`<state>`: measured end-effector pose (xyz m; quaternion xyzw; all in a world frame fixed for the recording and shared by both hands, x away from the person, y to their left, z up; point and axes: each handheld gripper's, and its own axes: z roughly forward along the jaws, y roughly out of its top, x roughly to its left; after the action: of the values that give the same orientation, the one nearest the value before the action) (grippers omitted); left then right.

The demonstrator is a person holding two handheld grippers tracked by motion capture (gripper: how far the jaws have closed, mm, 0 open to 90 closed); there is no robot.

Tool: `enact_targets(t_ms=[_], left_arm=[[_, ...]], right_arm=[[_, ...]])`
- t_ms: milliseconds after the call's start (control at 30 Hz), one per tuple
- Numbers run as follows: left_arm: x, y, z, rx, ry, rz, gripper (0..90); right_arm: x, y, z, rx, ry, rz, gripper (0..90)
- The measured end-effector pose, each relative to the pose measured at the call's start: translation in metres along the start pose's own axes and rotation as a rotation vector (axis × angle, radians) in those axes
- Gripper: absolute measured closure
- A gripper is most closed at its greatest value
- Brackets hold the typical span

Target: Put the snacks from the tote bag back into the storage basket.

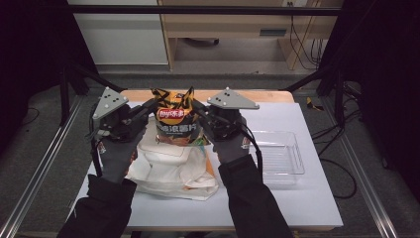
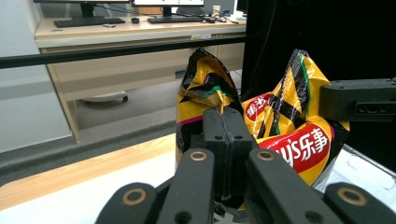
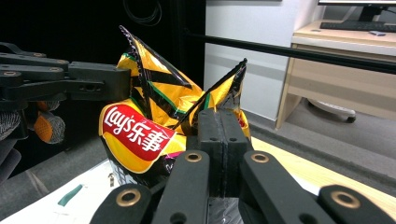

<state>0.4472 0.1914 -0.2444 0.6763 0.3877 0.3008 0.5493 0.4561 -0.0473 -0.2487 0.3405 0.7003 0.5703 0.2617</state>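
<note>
Chips first: from the high view we see a yellow and black chip bag held upright between our two grippers near the far edge of the counter, about midway along it. Our left gripper pinches the bag's top left corner and our right gripper pinches its top right corner, each gloved hand coming up from the near edge. Under the bag lies a white cloth bag, crumpled and spread toward the near edge, and a clear plastic tray sits just beside it toward the right edge of the counter. In the left gripper view we look along our left gripper, its jaws pressed together on a twisted fold of the chip bag, whose red logo faces us; our right gripper's black body reaches in from the right side of the frame. In the right gripper view our right gripper is likewise clamped on a pointed flap of the chip bag, and our left gripper grips the opposite corner.
</note>
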Motion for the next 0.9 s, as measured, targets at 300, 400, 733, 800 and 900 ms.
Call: enact_targets(t_ms=[300,400,733,800,900], left_arm=[[-0.020,0.006,0.017,-0.010,-0.030,-0.006,89.6],[-0.025,0.006,0.023,-0.009,-0.042,-0.009,89.6],[-0.044,0.002,0.044,-0.013,-0.079,-0.019,89.6],[-0.049,0.003,0.048,-0.011,-0.086,-0.016,89.7],[-0.056,0.004,0.053,-0.012,-0.093,-0.015,89.7]], right_arm=[[-0.018,0.002,-0.019,-0.001,-0.035,0.003,90.0],[-0.025,0.001,-0.025,0.001,-0.049,0.006,90.0],[-0.045,-0.006,-0.040,0.013,-0.085,0.010,90.0],[-0.049,-0.007,-0.044,0.012,-0.095,0.013,90.0],[-0.055,-0.009,-0.049,0.011,-0.106,0.015,90.0]])
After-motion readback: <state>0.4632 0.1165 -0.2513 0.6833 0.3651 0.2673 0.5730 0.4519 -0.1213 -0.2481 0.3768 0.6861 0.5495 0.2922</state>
